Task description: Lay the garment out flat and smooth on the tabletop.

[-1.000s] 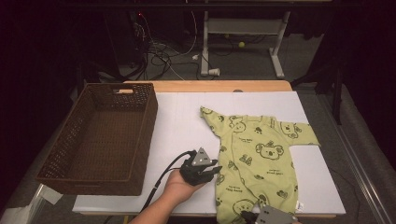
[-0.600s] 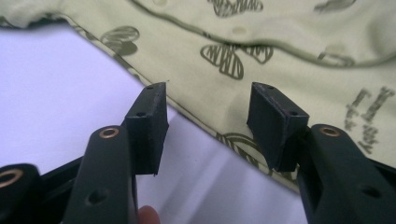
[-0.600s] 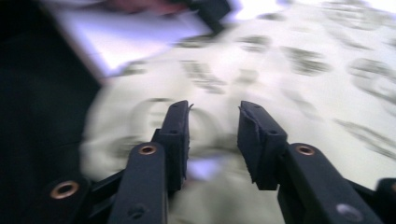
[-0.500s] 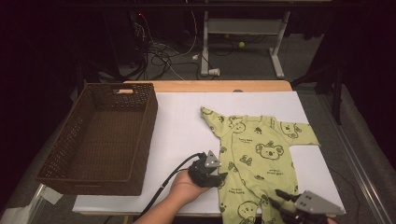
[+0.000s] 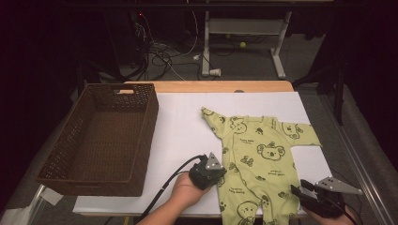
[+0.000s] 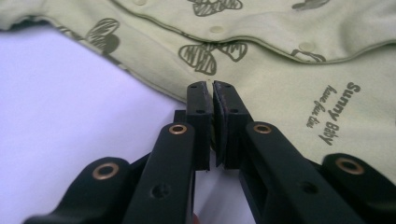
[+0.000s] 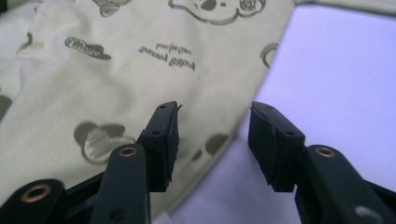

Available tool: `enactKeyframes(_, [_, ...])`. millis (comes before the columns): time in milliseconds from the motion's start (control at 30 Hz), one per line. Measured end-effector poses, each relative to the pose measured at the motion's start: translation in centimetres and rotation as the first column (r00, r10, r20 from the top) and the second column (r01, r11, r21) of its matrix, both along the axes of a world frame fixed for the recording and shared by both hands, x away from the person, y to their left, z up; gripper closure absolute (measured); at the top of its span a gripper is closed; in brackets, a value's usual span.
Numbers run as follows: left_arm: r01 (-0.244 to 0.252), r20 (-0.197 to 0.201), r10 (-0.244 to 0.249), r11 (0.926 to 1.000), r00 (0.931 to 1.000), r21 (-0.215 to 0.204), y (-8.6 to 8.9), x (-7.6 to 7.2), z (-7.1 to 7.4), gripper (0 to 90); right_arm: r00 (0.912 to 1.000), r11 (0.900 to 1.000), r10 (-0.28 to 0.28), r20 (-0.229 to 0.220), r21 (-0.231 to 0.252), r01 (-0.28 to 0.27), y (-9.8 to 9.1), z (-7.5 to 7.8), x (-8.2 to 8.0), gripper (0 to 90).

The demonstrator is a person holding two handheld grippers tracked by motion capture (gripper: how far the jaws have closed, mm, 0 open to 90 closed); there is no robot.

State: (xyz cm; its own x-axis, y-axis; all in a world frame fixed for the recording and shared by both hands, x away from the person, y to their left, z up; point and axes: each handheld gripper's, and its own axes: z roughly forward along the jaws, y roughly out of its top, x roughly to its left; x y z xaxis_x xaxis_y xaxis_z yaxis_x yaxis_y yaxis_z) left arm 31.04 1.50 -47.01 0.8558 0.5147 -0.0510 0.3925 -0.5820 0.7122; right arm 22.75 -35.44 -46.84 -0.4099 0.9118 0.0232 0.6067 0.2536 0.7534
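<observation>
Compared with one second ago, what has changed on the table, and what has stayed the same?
The right gripper moved from under the baby romper's legs to its right edge; its jaws have just been opening and stand apart, gripping nothing. The left gripper stayed at the romper's left edge; its jaws have just closed, and whether they pinch cloth is unclear. The romper and the wicker basket stayed put.

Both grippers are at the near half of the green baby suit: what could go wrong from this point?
The left gripper is shut at the baby suit's left edge; whether cloth is pinched is unclear, so a pull might leave it behind. The right gripper, whose jaws have just been opening, straddles the right edge; closing shallow could catch one layer or slip off. Uneven pulls may bunch the suit, which already overhangs the table's near edge.
</observation>
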Motion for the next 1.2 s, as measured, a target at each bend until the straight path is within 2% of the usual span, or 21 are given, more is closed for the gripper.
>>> enactKeyframes(133, [0.003, -0.007, -0.003, 1.0, 1.0, 0.004, 0.1, -0.1, -0.1, 82.7, 0.9999, 0.9998, 0.004, -0.013, 0.02, -0.004, -0.4, -0.1, -1.5, 61.0])
enactKeyframes(200, [0.009, -0.015, -0.009, 0.9999, 0.9999, 0.007, 0.0, -0.1, -0.3, 82.5, 0.9993, 0.9993, 0.036, -0.013, 0.005, -0.036, 0.0, -0.1, -1.7, 70.6])
enactKeyframes(233, [0.011, -0.014, -0.011, 0.9999, 0.9998, 0.006, 0.0, -0.1, -0.3, 82.4, 0.9982, 0.9983, 0.058, -0.014, -0.007, -0.058, 0.3, -0.1, -1.7, 82.0])
enactKeyframes(267, [0.009, -0.015, -0.009, 1.0, 0.9998, 0.002, 0.0, -0.1, -0.3, 82.1, 0.9963, 0.9965, 0.083, -0.02, -0.006, -0.084, 0.5, 0.0, -1.7, 88.3])
enactKeyframes(367, [0.01, -0.017, -0.011, 0.9999, 0.9998, -0.009, 0.2, -0.1, -0.2, 80.2, 0.9971, 0.9964, 0.075, 0.003, -0.039, -0.075, 0.5, 0.4, -1.9, 89.6])
enactKeyframes(433, [0.019, -0.02, -0.019, 0.9997, 0.9996, -0.013, 0.2, -0.1, -0.3, 80.3, 0.999, 0.9993, 0.033, 0.029, -0.018, -0.033, -0.3, 1.0, -2.2, 89.6])
enactKeyframes(467, [0.023, -0.023, -0.023, 0.9996, 0.9995, -0.018, 0.1, -0.2, -0.3, 80.4, 0.999, 0.9994, 0.027, 0.037, -0.023, -0.026, -0.7, 1.1, -2.3, 89.6])
enactKeyframes(633, [0.034, -0.03, -0.034, 0.9993, 0.999, -0.015, 0.0, -0.4, -0.3, 80.3, 0.9997, 0.9996, 0.023, 0.011, -0.019, -0.023, -1.3, 0.7, -2.5, 88.1])
enactKeyframes(700, [0.029, -0.032, -0.03, 0.9994, 0.999, -0.02, 0.2, -0.3, -0.3, 78.8, 0.9995, 0.9996, 0.023, 0.022, -0.02, -0.022, -1.1, 0.8, -2.4, 83.1])
enactKeyframes(800, [0.015, -0.029, -0.016, 0.9995, 0.9994, -0.028, 0.5, -0.2, -0.1, 68.8, 0.9987, 0.9992, 0.037, 0.036, 0.013, -0.038, -1.1, 1.0, -2.3, 74.3])
enactKeyframes(933, [-0.046, -0.008, 0.046, 0.9976, 0.9989, -0.052, 1.1, 0.3, 0.1, 49.0, 0.9955, 0.9979, 0.048, 0.082, 0.04, -0.052, -0.5, 1.4, -1.6, 60.0])
enactKeyframes(1033, [-0.076, -0.029, 0.074, 0.9947, 0.9968, -0.07, 1.6, 0.8, 0.3, 31.9, 0.9918, 0.997, 0.054, 0.116, 0.048, -0.06, 0.1, 1.5, -0.8, 45.2])
enactKeyframes(1067, [-0.082, -0.029, 0.08, 0.9937, 0.9963, -0.076, 1.7, 0.9, 0.4, 27.8, 0.9904, 0.9971, 0.049, 0.129, 0.051, -0.056, 0.3, 1.5, -0.6, 37.8])
enactKeyframes(1167, [-0.099, -0.023, 0.097, 0.9908, 0.995, -0.093, 2.1, 1.1, 0.5, 15.5, 0.9864, 0.9954, 0.053, 0.155, 0.07, -0.065, 0.7, 1.8, 0.2, 23.9])
enactKeyframes(1200, [-0.108, -0.02, 0.107, 0.9893, 0.9941, -0.098, 2.3, 1.2, 0.6, 15.5, 0.9864, 0.9954, 0.053, 0.155, 0.07, -0.065, 0.7, 1.8, 0.2, 23.9])
